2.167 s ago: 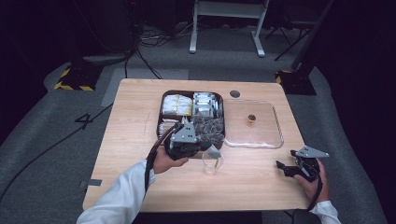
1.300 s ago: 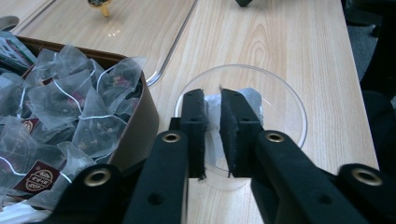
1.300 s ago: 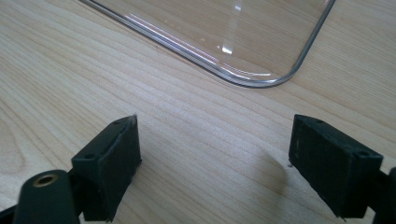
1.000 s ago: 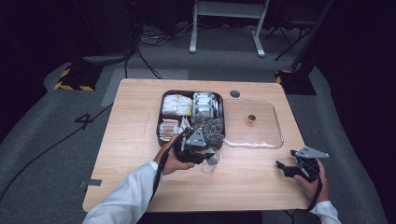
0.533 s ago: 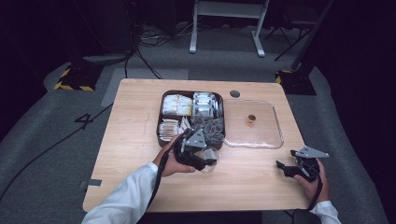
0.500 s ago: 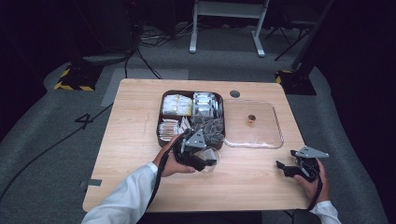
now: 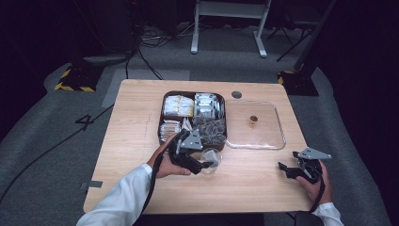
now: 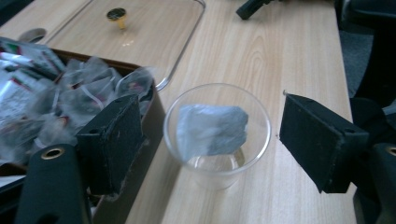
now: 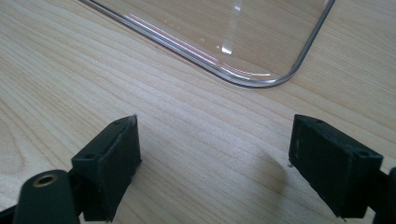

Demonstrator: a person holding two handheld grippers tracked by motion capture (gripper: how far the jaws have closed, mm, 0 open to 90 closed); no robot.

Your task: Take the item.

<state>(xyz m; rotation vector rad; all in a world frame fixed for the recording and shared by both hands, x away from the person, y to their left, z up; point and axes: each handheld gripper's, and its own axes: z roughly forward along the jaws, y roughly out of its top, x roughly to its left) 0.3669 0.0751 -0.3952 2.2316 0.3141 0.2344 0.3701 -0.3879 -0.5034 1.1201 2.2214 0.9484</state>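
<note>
Wooden table [image 7: 141, 155]: left gripper [image 8: 210, 140], just opening, straddles cup [image 8: 218, 140] with blurred sachet [image 8: 212, 128]; right gripper [image 9: 215, 154] wide.

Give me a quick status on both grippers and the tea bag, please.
Left gripper jaws just opened, empty. Tea bag in glass cup. Right gripper open over table. Nothing obstructing.

Cup [image 8: 218, 140] sits btwn left gripper [image 8: 210, 140] jaws w/ sachet [image 8: 212, 128] in it, box [image 8: 70, 107] of sachets behind the left-hand jaw. Lid [image 8: 135, 32] lies beyond the jaws. Right gripper [image 9: 215, 154]: bare table [image 9: 196, 135] btwn jaws, lid corner ahead.
</note>
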